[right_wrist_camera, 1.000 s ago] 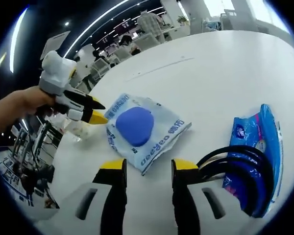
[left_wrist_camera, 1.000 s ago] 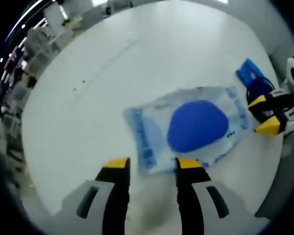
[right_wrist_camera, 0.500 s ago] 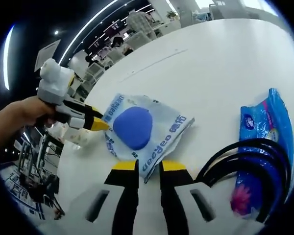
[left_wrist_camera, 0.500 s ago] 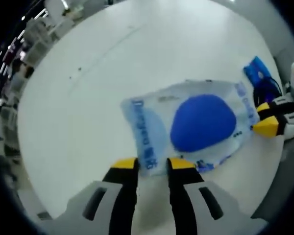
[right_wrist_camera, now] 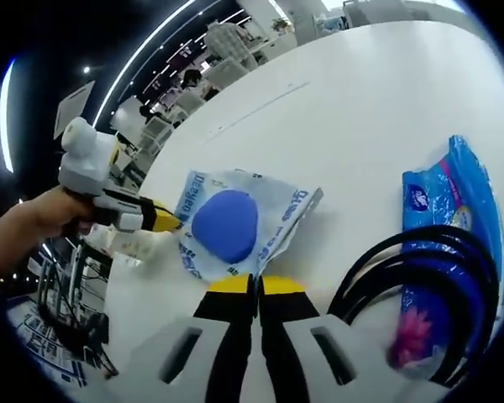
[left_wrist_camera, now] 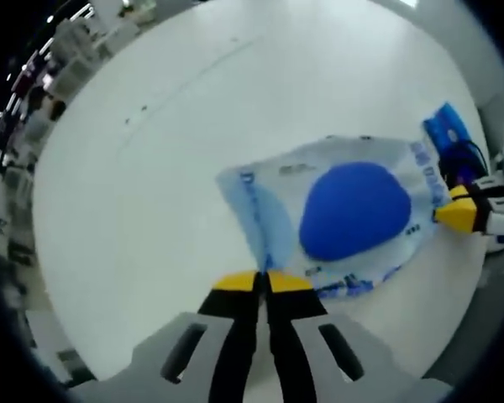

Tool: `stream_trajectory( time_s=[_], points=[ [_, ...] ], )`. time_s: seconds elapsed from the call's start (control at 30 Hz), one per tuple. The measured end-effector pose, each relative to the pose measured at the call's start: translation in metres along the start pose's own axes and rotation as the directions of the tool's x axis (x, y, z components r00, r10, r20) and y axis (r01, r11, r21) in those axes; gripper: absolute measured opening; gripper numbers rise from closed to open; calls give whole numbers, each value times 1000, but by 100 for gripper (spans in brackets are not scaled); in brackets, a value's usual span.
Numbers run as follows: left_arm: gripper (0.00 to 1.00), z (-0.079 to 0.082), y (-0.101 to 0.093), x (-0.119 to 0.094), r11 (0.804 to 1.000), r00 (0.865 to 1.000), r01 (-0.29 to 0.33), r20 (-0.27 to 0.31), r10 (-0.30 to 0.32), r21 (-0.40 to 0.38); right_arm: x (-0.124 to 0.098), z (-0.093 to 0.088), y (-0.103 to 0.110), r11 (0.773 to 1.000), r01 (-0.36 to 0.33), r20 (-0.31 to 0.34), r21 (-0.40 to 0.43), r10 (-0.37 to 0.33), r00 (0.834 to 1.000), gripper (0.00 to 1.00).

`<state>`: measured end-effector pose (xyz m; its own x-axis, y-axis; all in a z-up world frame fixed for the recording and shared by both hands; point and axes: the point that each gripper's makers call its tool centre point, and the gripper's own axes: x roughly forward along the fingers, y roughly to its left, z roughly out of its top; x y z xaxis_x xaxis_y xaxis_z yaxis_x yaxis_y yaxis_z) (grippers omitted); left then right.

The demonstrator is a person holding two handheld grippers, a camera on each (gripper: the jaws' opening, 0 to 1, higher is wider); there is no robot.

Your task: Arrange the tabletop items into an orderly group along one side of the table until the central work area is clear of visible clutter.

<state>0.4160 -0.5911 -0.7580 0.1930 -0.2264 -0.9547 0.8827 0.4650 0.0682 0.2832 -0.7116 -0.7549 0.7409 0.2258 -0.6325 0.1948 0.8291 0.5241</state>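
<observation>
A clear plastic pouch with blue print and a rounded blue pad inside (left_wrist_camera: 344, 220) (right_wrist_camera: 235, 225) lies on the white desk (left_wrist_camera: 151, 168) (right_wrist_camera: 361, 109), pinched at opposite edges. The left tool (left_wrist_camera: 257, 282) is clenched on its near edge; the right tool (right_wrist_camera: 254, 285) grips the far one. Right of the right tool lie black cable loops (right_wrist_camera: 420, 285) over a blue printed packet (right_wrist_camera: 449, 197). Office furniture stands beyond.
</observation>
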Motion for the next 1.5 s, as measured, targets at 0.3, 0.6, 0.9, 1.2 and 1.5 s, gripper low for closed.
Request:
stream_trajectory(
  time_s=[0.3,0.6,0.9,1.2,1.5],
  points=[
    [0,5,-7,-14,1000,1000,5,26,-5,-3,-10,7,-2,1000,7,26,1,-7,1000,0],
    [0,-1,-10,-25,999,999,7,47,-5,-48,-14,17,-1,1000,2,36,-20,-2,999,0],
    [0,-13,-10,-32,994,997,13,74,-4,-111,-12,29,2,998,-3,40,-59,6,999,0],
    [0,-29,-13,-36,977,993,36,121,-11,-210,-7,40,5,991,-10,44,-133,16,999,0],
    [0,-44,-15,-39,951,988,48,153,0,-306,4,44,10,979,-31,21,-200,36,999,0]
  ],
)
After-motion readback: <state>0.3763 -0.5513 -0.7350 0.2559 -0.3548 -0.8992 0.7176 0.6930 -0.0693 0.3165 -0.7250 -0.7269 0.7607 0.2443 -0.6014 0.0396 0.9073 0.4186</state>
